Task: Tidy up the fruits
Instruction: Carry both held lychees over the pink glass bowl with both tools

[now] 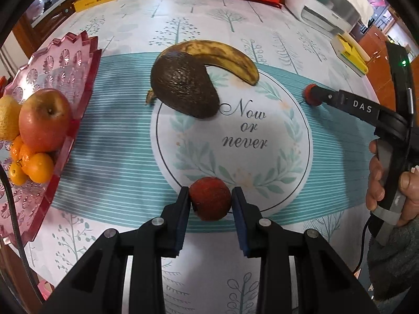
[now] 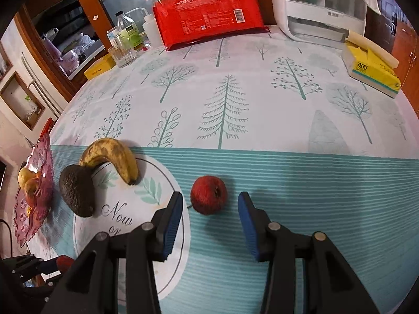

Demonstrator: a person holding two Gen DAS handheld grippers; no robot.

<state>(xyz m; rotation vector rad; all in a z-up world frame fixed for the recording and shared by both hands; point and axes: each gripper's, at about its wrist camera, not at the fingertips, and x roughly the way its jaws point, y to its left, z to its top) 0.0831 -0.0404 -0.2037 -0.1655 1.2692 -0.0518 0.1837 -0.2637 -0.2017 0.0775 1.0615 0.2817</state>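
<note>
My left gripper (image 1: 210,195) is shut on a small dark-red fruit (image 1: 209,204) at the near rim of the placemat's white circle (image 1: 262,157). A second small red fruit (image 2: 208,195) lies on the striped mat between the fingertips of my right gripper (image 2: 210,198), which is open with gaps on both sides. An overripe banana (image 1: 222,55) and a dark avocado (image 1: 183,86) lie touching at the far side of the circle. A pink glass tray (image 1: 65,60) at the left holds an apple (image 1: 44,119), small oranges (image 1: 34,166) and a yellow fruit (image 1: 7,117).
At the back of the table stand a red packet (image 2: 209,13), a white appliance (image 2: 319,5), a yellow tissue pack (image 2: 371,70), a glass (image 2: 121,55) and bottles. A person's hand (image 1: 385,183) holds the right gripper's handle.
</note>
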